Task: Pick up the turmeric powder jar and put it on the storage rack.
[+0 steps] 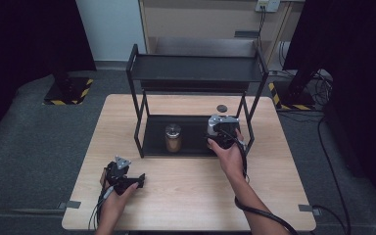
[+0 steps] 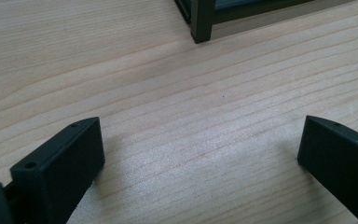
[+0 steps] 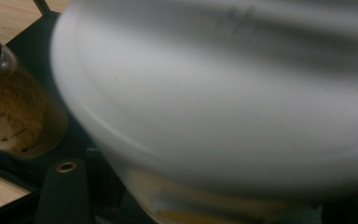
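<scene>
A black two-tier rack (image 1: 149, 139) stands on the wooden table (image 1: 186, 191). On its lower shelf sits a glass jar (image 1: 173, 138) of brown powder with a metal cap, and the right gripper view shows this jar (image 3: 14, 107) at the left. My right gripper (image 1: 223, 128) reaches into the right end of that shelf. In its own view my right gripper (image 3: 205, 200) is shut on a white-lidded container (image 3: 223, 93), very close and blurred, with something yellowish below the lid. My left gripper (image 1: 127, 178) rests open near the table's front left, and its view shows my left gripper (image 2: 200, 140) with bare wood between the jaws.
A small dark round object (image 1: 221, 108) lies on the table behind the rack. The rack's upper shelf (image 1: 196, 68) is bare. A rack leg (image 2: 203, 21) stands ahead of the left gripper. Cables trail from both grippers toward the front edge.
</scene>
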### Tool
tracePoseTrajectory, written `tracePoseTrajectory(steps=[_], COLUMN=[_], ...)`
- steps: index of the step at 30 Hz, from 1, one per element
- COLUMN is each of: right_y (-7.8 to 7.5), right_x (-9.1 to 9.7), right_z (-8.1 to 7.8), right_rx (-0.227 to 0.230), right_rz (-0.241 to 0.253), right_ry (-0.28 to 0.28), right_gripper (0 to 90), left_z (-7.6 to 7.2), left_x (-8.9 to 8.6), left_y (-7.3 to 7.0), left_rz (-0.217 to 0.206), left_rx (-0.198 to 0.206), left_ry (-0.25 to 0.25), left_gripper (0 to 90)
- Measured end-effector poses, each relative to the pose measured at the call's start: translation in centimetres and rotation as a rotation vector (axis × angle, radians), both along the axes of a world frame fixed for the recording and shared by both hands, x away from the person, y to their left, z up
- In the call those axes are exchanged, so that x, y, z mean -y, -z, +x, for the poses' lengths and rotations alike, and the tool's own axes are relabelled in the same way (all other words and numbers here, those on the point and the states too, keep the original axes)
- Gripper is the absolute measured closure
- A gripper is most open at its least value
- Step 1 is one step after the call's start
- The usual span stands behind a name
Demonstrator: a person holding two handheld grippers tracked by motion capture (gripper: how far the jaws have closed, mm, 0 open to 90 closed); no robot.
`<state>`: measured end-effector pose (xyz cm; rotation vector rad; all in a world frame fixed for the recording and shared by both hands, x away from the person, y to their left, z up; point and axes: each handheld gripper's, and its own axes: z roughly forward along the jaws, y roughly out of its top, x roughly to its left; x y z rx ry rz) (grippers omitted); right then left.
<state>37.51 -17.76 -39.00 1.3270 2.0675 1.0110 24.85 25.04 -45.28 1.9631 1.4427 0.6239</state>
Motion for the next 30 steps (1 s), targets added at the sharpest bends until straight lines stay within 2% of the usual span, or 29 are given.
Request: tracePoseTrajectory(steps=[14, 30], right_y=[0.6, 1.4], right_x=[-0.2, -0.2], right_z=[0.6, 0.7], right_rx=[-0.005, 0.001], right_rz=[0.003, 0.010], right_ry=[-0.005, 0.006], right_gripper=[31.9, 31.8], left_z=[0.0, 0.0], left_x=[0.0, 0.0], left_y=[0.0, 0.0], left_rz=[0.000, 0.000], left_rx=[0.000, 0.001], left_ry=[0.000, -0.002], left_gripper=[0.0, 0.0])
